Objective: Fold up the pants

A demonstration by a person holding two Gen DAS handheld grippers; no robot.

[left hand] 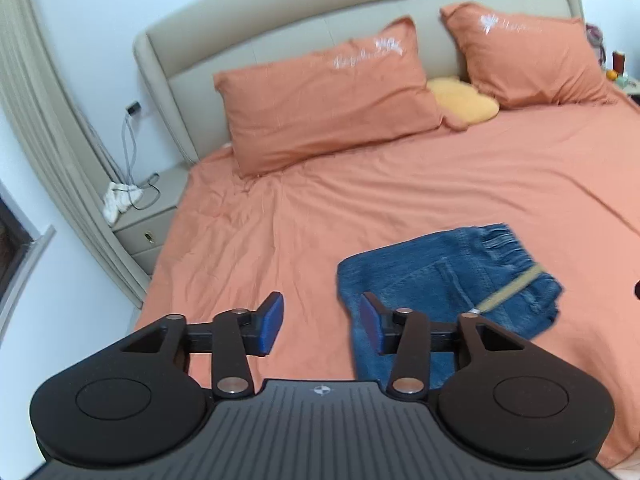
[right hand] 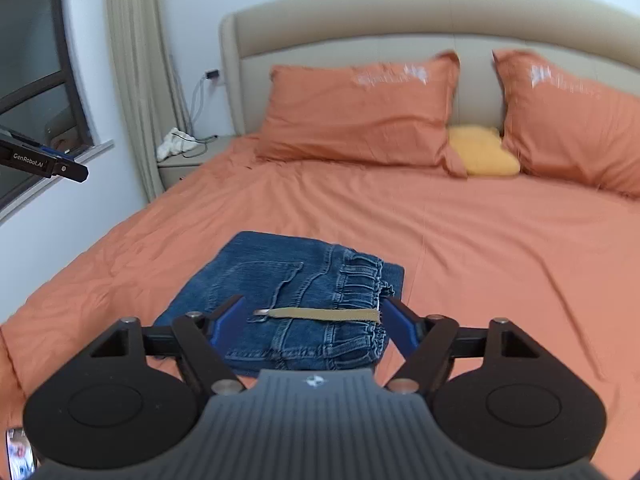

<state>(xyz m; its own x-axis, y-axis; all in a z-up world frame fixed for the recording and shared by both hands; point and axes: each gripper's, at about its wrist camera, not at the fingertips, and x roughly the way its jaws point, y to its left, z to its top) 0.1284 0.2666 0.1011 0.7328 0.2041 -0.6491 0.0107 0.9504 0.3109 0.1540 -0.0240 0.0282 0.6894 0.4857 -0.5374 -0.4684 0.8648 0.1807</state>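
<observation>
Blue denim pants [left hand: 448, 276] lie folded in a compact bundle on the orange bed sheet [left hand: 360, 200], with a tan drawstring [left hand: 508, 292] across the top. My left gripper [left hand: 320, 322] is open and empty, above the sheet at the bundle's left edge. In the right wrist view the pants [right hand: 288, 280] lie straight ahead with the drawstring [right hand: 320, 314] across them. My right gripper [right hand: 312, 322] is open and empty, held above the near part of the bundle. The left gripper's body [right hand: 44, 162] shows at the far left of that view.
Two orange pillows [left hand: 328, 96] [left hand: 532, 52] and a small yellow cushion [left hand: 464, 100] lean on the beige headboard [left hand: 280, 20]. A nightstand [left hand: 148, 216] with a white cloth and cables stands left of the bed. Curtain and window are at the left.
</observation>
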